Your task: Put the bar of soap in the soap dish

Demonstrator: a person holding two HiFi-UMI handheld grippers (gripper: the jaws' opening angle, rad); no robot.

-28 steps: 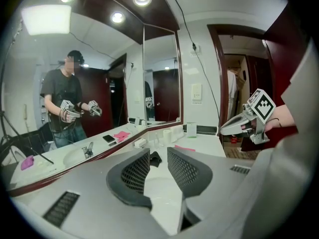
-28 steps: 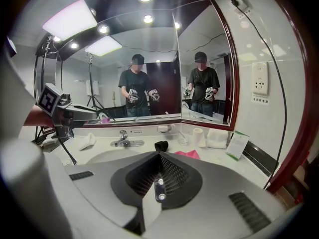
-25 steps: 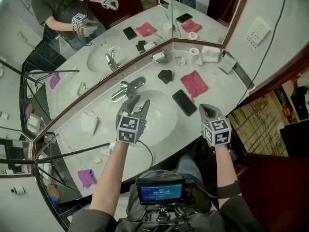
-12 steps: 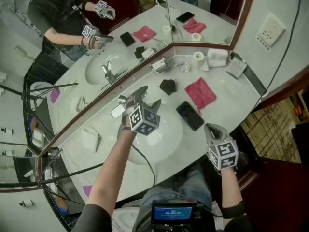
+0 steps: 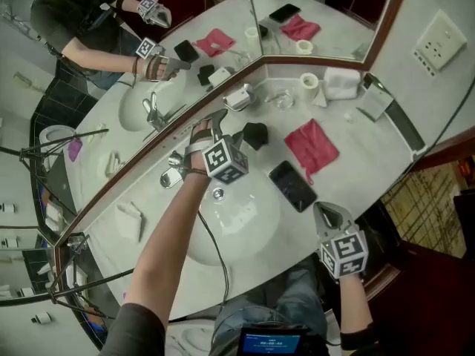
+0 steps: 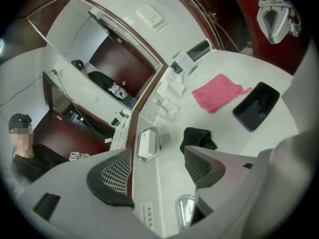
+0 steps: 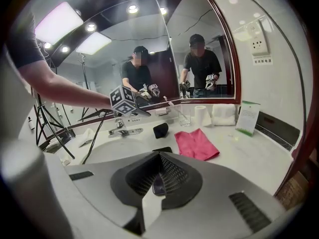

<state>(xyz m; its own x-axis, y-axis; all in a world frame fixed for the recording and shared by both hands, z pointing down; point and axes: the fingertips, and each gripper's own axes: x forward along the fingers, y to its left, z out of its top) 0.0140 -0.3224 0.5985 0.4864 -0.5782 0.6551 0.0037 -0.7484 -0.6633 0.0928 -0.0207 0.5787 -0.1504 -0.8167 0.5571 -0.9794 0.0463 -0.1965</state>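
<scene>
A white bar of soap [image 6: 146, 144] lies in a shiny metal soap dish [image 6: 156, 142] on the counter by the mirror's foot, also visible in the head view as the soap dish [image 5: 239, 96]. My left gripper [image 5: 224, 124] reaches over the faucet [image 5: 172, 170] toward it and stops short of the dish. Its jaws have just been opening and stand wide, with nothing between them; in the left gripper view the left gripper [image 6: 154, 171] frames the dish ahead. My right gripper [image 5: 329, 215] hangs at the counter's front edge, shut and empty.
A black cloth [image 5: 256, 134] lies just right of the left gripper, beside a pink cloth [image 5: 312, 145] and a dark phone [image 5: 292, 185]. A glass [image 5: 280, 99], paper roll [image 5: 308, 84] and folded towels [image 5: 343, 81] stand along the mirror. The basin [image 5: 245, 221] lies below.
My left gripper went from over the basin up past the faucet toward the soap dish, rolling as it went, and its jaws spread wider. The right gripper sank a little.
</scene>
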